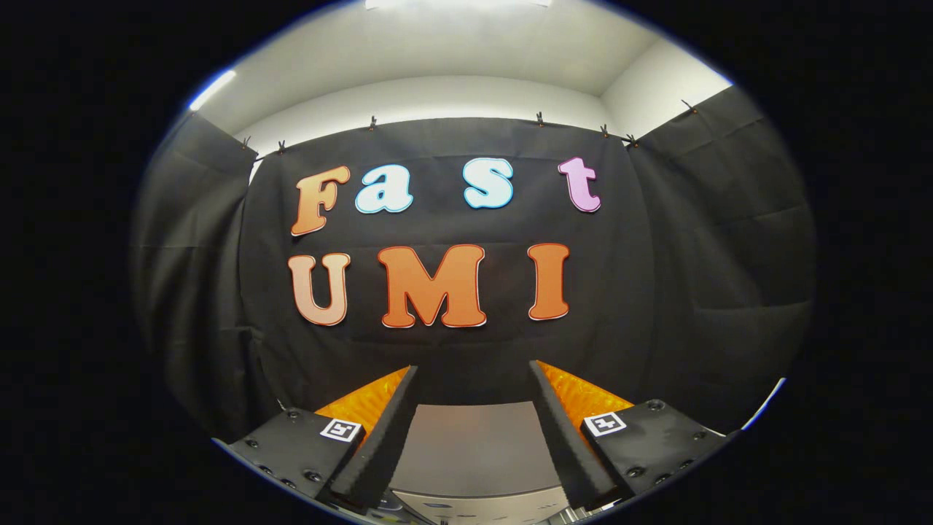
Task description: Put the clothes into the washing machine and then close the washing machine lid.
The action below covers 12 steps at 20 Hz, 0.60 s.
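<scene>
- The gripper is held up high and its two fingers are spread wide apart with nothing between them.
- Between the fingers, low down, sits the flat grey top of the washing machine. It looks like the lid, lying flat and shut, but that is hard to be sure of.
- Near the front edge of the washing machine is a strip with small buttons. It is cut off and too small to make out.
- The fingers hide both side edges of the machine's top.
- Beyond the fingers hangs the black cloth wall, held up by little clips.
- Above the cloth are a white wall and a bright ceiling light.
</scene>
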Tool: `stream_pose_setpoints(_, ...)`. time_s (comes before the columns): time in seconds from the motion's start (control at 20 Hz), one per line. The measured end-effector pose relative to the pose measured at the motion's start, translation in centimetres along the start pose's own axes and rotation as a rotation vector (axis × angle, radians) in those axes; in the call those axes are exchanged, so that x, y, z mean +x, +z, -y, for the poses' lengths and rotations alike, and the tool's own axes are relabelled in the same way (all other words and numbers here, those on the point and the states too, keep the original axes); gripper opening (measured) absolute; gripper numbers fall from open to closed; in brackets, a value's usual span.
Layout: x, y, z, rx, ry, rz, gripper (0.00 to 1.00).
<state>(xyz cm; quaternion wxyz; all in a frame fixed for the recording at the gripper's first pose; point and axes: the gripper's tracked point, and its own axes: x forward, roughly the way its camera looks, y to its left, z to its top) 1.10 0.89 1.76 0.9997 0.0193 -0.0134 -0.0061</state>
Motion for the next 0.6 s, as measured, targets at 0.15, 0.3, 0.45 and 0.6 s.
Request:
stream_pose_setpoints(0.15,-0.09,-0.01,0.14,-0.001,-0.003,0.001,0.95)
stream_pose_setpoints(0.3,-0.23,0.00,0.22,0.000,-0.006,0.002,0.95)
stream_pose_setpoints(0.45,-0.11,0.07,0.24,0.002,-0.007,0.002,0.95)
stream_pose_setpoints(0.6,-0.17,0.03,0.15,-0.001,-0.007,0.001,0.95)
